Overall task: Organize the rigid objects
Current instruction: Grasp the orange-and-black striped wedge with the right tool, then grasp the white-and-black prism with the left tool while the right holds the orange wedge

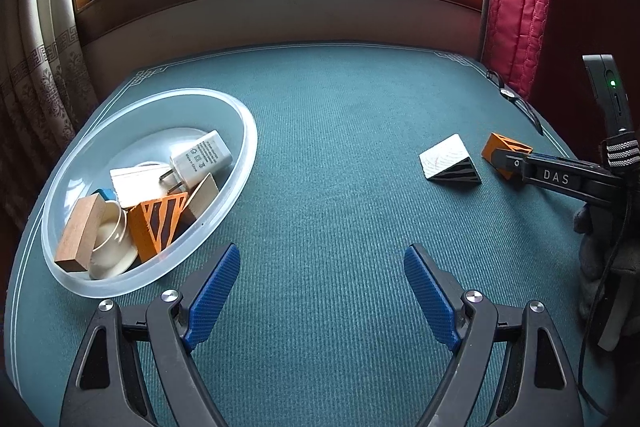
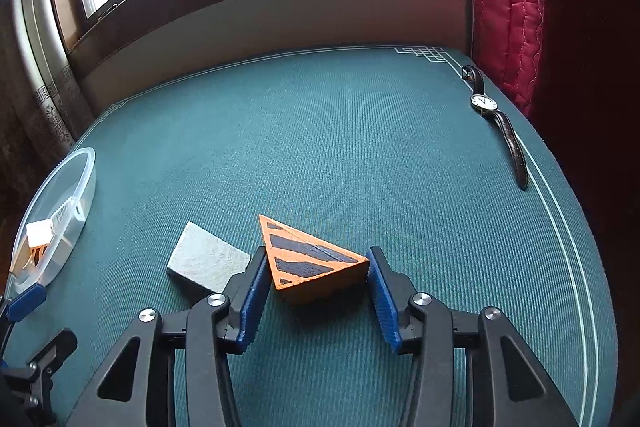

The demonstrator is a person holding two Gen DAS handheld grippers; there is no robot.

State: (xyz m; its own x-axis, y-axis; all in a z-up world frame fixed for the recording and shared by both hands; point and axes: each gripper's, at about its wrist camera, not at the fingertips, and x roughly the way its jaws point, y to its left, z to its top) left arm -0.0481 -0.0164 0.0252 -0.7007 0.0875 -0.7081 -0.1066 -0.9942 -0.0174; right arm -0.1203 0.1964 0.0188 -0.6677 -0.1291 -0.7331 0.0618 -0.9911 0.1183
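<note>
An orange wedge block with black stripes (image 2: 314, 265) lies on the green table between the blue pads of my right gripper (image 2: 318, 259). The pads stand at its two ends, touching or nearly so; the block rests on the cloth. The same block (image 1: 505, 147) and right gripper show at the right of the left wrist view. A white wedge block with black stripes (image 1: 450, 161) lies just left of it, also seen in the right wrist view (image 2: 208, 259). My left gripper (image 1: 322, 259) is open and empty over bare cloth, right of the clear bowl (image 1: 244, 131).
The clear bowl holds a second orange striped wedge (image 1: 154, 225), a wooden block (image 1: 80, 233), a white charger (image 1: 200, 159) and other pieces. A wristwatch (image 2: 494, 117) lies by the table's right edge. Red curtain at right, window wall behind.
</note>
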